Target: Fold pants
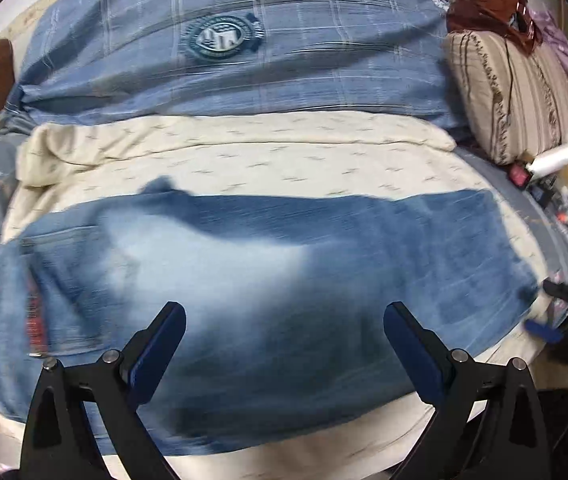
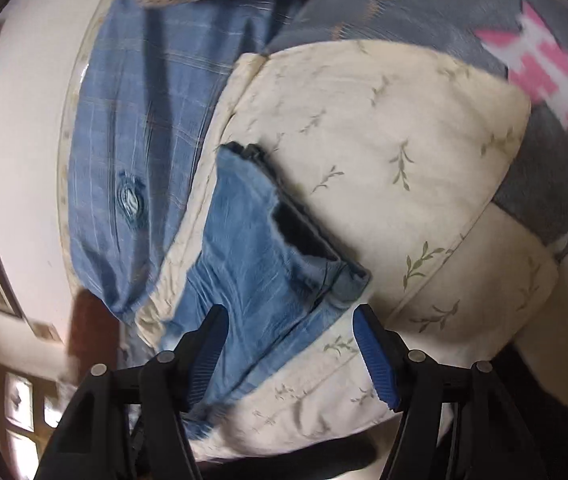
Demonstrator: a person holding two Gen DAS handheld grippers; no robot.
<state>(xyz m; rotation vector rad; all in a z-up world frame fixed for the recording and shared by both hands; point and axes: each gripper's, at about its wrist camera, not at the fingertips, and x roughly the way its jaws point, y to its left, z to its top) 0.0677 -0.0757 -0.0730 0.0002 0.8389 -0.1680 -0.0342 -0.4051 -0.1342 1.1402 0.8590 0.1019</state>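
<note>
Denim fills the space just beyond the left gripper, whose fingers stand spread wide and empty above the jeans. These lie lengthwise across the cream leaf-print blanket, apparently one leg over the other, though blur makes that uncertain. At three o'clock the right gripper, equally released, hovers over the frayed hems, probably placed to carry that end toward the waistband.

bed | cream leaf-print cover | on it: jeans, blue plaid quilt, striped pillow
</note>
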